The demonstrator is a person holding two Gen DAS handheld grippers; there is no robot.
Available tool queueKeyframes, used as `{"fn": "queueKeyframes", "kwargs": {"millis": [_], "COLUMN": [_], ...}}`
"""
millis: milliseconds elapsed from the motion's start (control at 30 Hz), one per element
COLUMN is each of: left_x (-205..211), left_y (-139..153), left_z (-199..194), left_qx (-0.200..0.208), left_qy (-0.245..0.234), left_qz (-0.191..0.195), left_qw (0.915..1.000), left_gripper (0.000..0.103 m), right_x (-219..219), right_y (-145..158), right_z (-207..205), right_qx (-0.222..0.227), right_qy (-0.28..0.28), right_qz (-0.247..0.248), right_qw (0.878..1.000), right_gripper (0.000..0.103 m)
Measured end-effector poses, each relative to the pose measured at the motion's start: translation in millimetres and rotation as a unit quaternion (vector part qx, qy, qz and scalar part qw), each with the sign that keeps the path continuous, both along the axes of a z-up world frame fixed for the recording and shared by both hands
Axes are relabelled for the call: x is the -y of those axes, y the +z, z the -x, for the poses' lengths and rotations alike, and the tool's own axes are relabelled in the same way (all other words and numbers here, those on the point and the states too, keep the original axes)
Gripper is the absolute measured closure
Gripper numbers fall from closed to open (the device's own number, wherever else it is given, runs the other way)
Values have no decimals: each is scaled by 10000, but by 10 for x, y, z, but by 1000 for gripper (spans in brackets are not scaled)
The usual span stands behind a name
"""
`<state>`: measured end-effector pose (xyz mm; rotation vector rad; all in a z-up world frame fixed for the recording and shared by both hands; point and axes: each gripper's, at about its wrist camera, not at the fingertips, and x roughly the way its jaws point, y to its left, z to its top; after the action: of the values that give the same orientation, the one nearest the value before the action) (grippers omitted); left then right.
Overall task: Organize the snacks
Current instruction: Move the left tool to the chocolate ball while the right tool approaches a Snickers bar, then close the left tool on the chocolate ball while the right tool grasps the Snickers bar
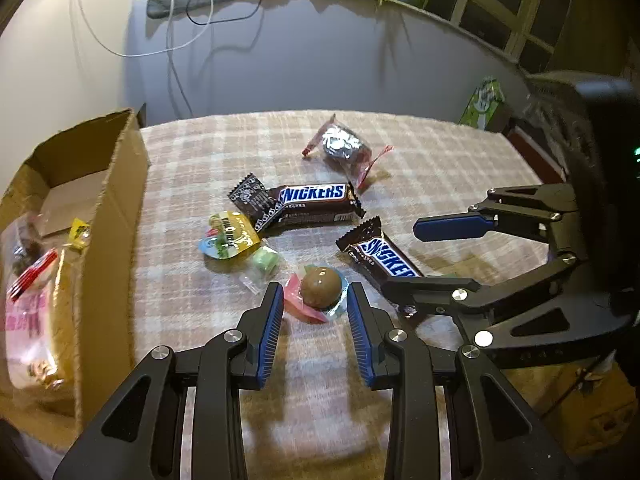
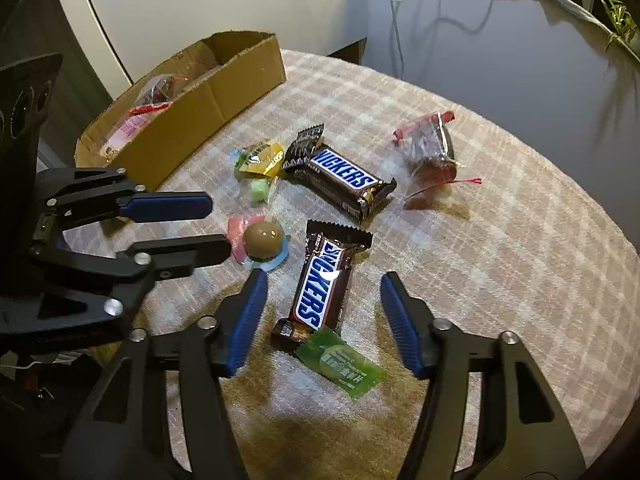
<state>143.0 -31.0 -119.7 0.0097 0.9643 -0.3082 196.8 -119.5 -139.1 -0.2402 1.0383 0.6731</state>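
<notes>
The left gripper [image 1: 315, 300] has its jaws open on either side of the round chocolate ball [image 1: 320, 287], not yet touching. The right gripper [image 2: 322, 296], jaws wide, straddles a Snickers bar [image 2: 322, 284] lying lengthwise between them. The cardboard box [image 1: 116, 200] sits left.

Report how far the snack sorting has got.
Done: a few packets lie in the cardboard box. In hand: nothing; the open left gripper brackets the round chocolate candy, the open right gripper a Snickers bar. Left: the other Snickers and small sweets on the tablecloth.
</notes>
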Motion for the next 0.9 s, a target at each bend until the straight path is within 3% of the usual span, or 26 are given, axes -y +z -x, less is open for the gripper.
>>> {"fn": "queueKeyframes", "kwargs": {"millis": [167,200,333,633,733,900], "left_x": [90,97,148,191,229,305], "left_y": [-110,-125,-180,-167,-141,-180], "left_z": [-96,-109,-148,-143,-177,-277], "left_qx": [-50,-49,-63,51,102,60], "left_qy": [-55,-73,-159,-260,-263,-311], "left_qz": [-272,-314,-447,-425,-534,-496], "left_qw": [9996,9995,9989,9987,9982,9983], "left_gripper": [72,72,82,82,74,73], "right_x": [-11,-13,-17,-3,23,83], "right_y": [-61,-88,-182,-189,-189,-186], "right_z": [-56,-73,-95,-92,-92,-119], "right_qx": [-33,-41,-144,-120,-119,-129], "right_qy": [25,29,55,105,99,14], "right_qz": [77,121,135,163,175,156], "right_qw": [10000,9999,9998,9997,9997,9998], "right_gripper": [50,55,58,61,61,61]}}
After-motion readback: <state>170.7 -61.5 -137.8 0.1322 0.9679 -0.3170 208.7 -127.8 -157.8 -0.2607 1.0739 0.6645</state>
